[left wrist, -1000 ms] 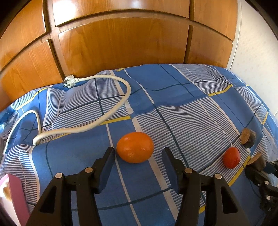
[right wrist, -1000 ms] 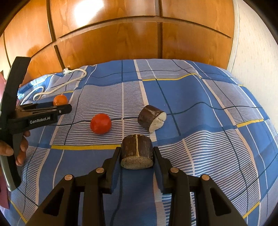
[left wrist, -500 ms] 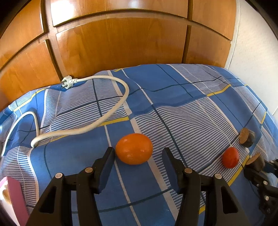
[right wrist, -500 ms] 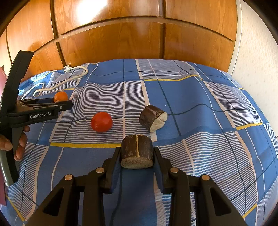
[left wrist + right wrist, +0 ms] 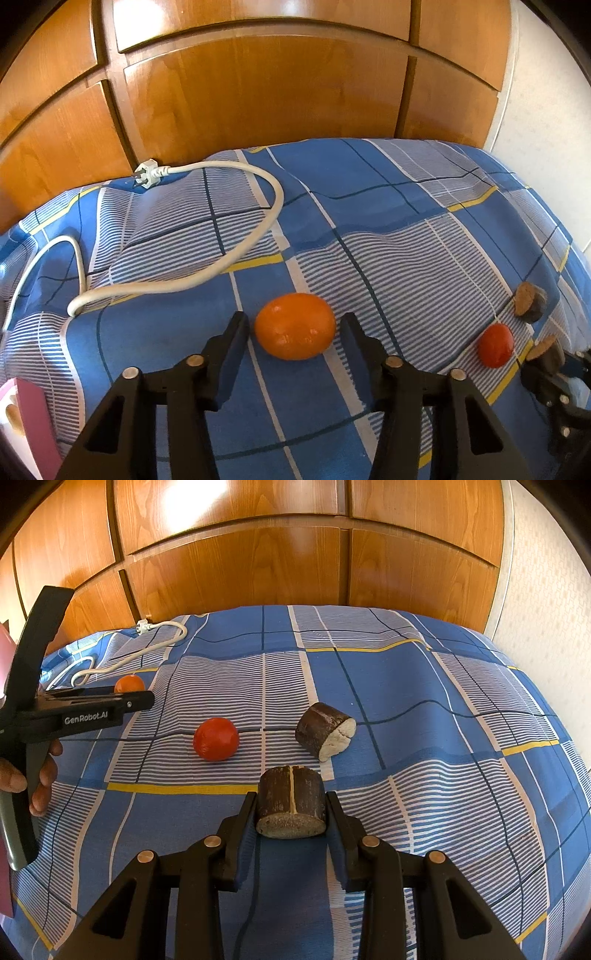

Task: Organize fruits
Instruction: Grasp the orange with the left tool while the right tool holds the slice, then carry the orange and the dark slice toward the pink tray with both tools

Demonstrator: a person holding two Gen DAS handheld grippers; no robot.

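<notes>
Black hand-held gripper (image 5: 291, 814) with brass-coloured rivets, marked "GenRobot.AI"

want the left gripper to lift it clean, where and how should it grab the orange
Grip the orange across its widest middle, coming from the near side, angled down along the left gripper. It lies with its long axis across the jaws, which have just been closing, one on each end, not yet touching it. Its rounded ends taper, so gripping off centre risks slipping.

Tomato (image 5: 216, 739) lies between orange (image 5: 129, 683) and cut piece (image 5: 325, 730).
</notes>
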